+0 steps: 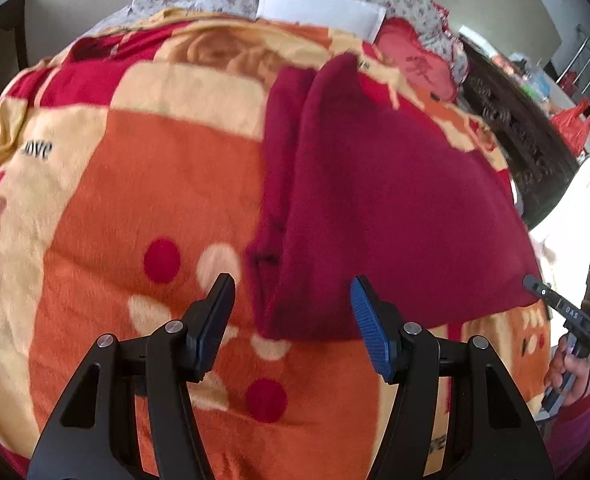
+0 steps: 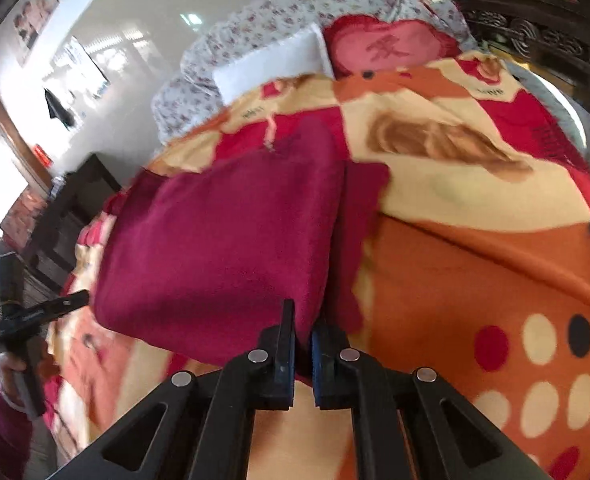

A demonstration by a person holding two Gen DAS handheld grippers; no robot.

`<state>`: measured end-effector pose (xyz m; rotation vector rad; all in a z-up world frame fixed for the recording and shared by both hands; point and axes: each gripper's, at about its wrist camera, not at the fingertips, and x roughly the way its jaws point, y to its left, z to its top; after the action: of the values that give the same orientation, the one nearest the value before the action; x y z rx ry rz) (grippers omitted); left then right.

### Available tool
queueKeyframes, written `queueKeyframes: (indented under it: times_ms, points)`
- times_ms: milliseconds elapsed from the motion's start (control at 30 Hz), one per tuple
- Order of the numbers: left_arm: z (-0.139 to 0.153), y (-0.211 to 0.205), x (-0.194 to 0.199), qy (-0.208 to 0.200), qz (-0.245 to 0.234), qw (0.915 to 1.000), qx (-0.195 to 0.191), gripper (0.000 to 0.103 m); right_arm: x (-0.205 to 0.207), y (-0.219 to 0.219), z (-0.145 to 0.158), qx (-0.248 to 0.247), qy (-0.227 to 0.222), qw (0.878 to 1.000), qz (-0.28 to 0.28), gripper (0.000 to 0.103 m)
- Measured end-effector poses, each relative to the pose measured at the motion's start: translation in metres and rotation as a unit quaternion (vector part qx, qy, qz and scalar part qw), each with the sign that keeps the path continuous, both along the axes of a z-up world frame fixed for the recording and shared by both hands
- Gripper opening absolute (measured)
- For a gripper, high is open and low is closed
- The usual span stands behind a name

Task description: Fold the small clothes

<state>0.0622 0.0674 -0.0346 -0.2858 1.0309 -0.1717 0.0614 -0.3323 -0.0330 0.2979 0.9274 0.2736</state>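
A dark red knit garment [image 1: 375, 200] lies folded on an orange, red and cream blanket [image 1: 135, 200], with a narrower layer showing along one side. My left gripper [image 1: 291, 284] hangs open above the garment's near edge, nothing pressed between its fingers. At the right edge of that view a hand holds my right gripper [image 1: 533, 282], its tip at the garment's near corner. In the right wrist view my right gripper [image 2: 305, 320] is shut, with the near edge of the garment [image 2: 223, 240] pinched between its pads. My left gripper [image 2: 77, 300] shows at the far left, beside the garment's corner.
The blanket [image 2: 475, 272] covers a bed. A white pillow [image 1: 319, 4], a red heart cushion [image 1: 415, 64] and a flowered quilt lie at the far end. Dark carved wood furniture [image 1: 515, 128] runs along one side, a red plastic bag [image 1: 573, 124] beyond it. A dark cabinet [image 2: 67, 216] stands beside the bed.
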Motion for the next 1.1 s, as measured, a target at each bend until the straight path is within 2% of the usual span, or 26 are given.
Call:
queueKeyframes:
  times_ms: [100,200,233,267,300,333,400,533,667,833,1033,1100]
  points:
    - [-0.008,0.002,-0.002,0.012,-0.001,0.9999,-0.006,0.06,0.003,0.009,-0.016,-0.004,0.029,1.0,0.009,0.005]
    - [-0.005,0.004,-0.003,0.005,0.001,0.9999,-0.015,0.06,0.0,0.007,-0.009,-0.012,0.026,1.0,0.004,0.006]
    - [-0.002,0.004,-0.003,0.0,0.003,0.9998,-0.019,0.06,-0.001,0.005,-0.002,-0.022,0.025,0.999,-0.004,0.015]
    - [0.001,0.005,-0.002,-0.006,0.007,0.9997,-0.023,0.06,-0.003,0.004,0.003,-0.035,0.021,0.999,-0.012,0.019]
    - [0.004,0.005,-0.001,-0.012,0.01,0.9995,-0.026,0.06,-0.006,0.005,0.012,-0.055,0.011,0.998,-0.024,0.03]
    - [0.004,0.004,0.0,-0.014,0.013,0.9995,-0.025,0.06,-0.009,0.005,0.022,-0.068,-0.005,0.997,-0.033,0.033]
    - [0.004,0.001,0.005,-0.013,0.017,0.9997,-0.014,0.06,-0.012,0.007,0.039,-0.06,-0.027,0.997,-0.032,0.033]
    - [-0.005,-0.006,0.013,-0.002,0.03,0.9995,0.003,0.06,0.0,0.037,0.055,-0.031,-0.05,0.998,0.011,0.033]
    - [-0.014,-0.007,0.016,0.004,0.043,0.999,0.014,0.06,0.028,0.088,0.049,-0.031,-0.054,0.996,0.063,0.033]
    - [-0.021,-0.007,0.021,0.018,0.046,0.9987,0.008,0.06,0.07,0.148,0.035,-0.043,-0.052,0.991,0.114,0.033]
    - [-0.03,-0.005,0.024,0.026,0.047,0.9986,-0.001,0.06,0.12,0.2,0.022,-0.055,-0.05,0.988,0.134,0.033]
    - [-0.034,-0.005,0.025,0.028,0.047,0.9985,-0.006,0.06,0.137,0.214,0.018,-0.049,-0.038,0.988,0.139,0.033]
